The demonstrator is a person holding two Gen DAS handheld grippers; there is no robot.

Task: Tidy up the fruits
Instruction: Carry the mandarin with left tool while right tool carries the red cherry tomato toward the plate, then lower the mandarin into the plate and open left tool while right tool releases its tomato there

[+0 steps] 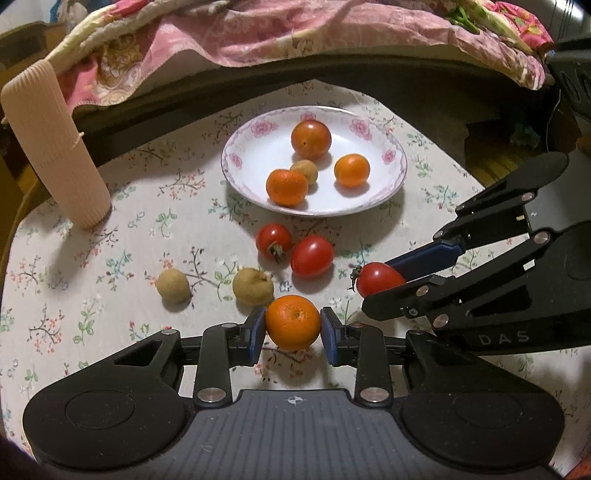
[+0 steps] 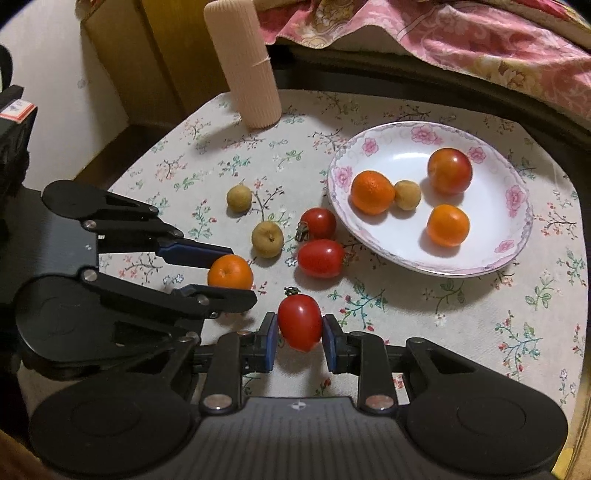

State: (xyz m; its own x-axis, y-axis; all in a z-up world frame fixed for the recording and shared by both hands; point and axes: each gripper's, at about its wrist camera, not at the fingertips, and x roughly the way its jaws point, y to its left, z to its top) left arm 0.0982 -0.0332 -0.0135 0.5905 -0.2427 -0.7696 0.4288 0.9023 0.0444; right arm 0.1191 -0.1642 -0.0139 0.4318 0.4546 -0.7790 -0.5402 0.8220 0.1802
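Observation:
My left gripper [image 1: 293,325] is shut on a small orange [image 1: 293,322], its blue pads pressed to both sides. My right gripper [image 2: 299,326] is shut on a red tomato [image 2: 300,322]. In the left wrist view that right gripper [image 1: 384,286] comes in from the right with the tomato [image 1: 378,278]. In the right wrist view the left gripper [image 2: 232,275] grips the orange [image 2: 229,272]. A white floral plate [image 1: 243,162] [image 2: 491,254] holds two oranges, a reddish fruit and a small tan one. Two tomatoes [image 1: 273,240] [image 1: 312,256] and two tan fruits [image 1: 173,285] [image 1: 252,286] lie loose on the cloth.
A ribbed beige cylinder [image 1: 51,147] [image 2: 247,66] stands at the table's far left corner. The round table wears a floral cloth [image 1: 92,266]. Beyond it runs a dark frame with pink patterned bedding [image 1: 258,33]. Bare cloth lies right of the plate [image 2: 517,325].

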